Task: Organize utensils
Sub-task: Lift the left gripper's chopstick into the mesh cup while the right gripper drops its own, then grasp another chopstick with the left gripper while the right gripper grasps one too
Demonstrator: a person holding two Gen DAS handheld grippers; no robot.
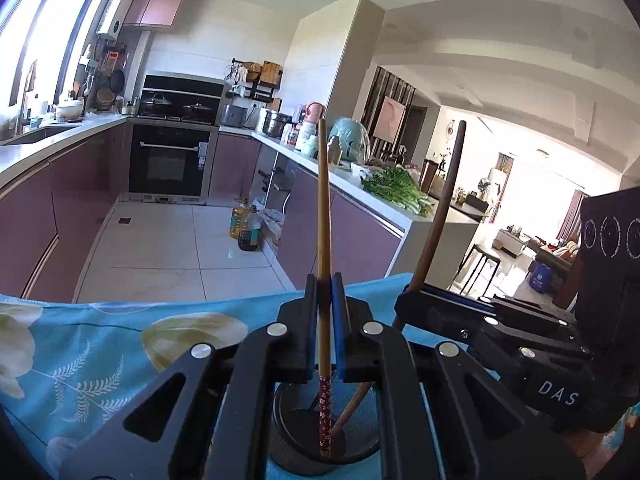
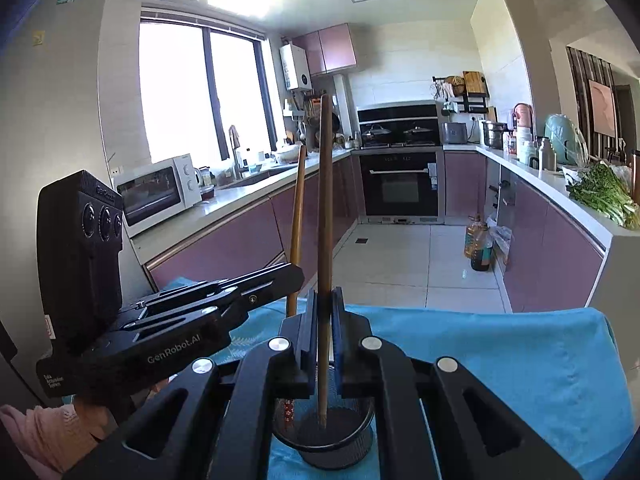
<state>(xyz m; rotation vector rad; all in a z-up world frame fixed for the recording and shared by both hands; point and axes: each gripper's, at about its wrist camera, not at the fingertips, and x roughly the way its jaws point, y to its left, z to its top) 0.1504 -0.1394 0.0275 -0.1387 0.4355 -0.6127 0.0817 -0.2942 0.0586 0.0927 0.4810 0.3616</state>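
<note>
My left gripper (image 1: 325, 300) is shut on a light bamboo chopstick (image 1: 324, 208) with a red flowered lower end, held upright with its tip inside the black mesh holder (image 1: 288, 456) below. My right gripper (image 2: 324, 312) is shut on a dark brown chopstick (image 2: 325, 200), upright, its tip inside the same holder (image 2: 360, 432). In the left wrist view the right gripper (image 1: 416, 292) and the dark chopstick (image 1: 444, 204) stand just to the right. In the right wrist view the left gripper (image 2: 294, 276) and the bamboo chopstick (image 2: 297, 220) stand just to the left.
The holder stands on a table under a blue flowered cloth (image 1: 100, 360), whose far edge (image 2: 480, 312) is close. Beyond are the tiled floor with oil bottles (image 1: 246, 224), purple cabinets, an oven (image 2: 400, 184) and a counter with greens (image 1: 400, 190).
</note>
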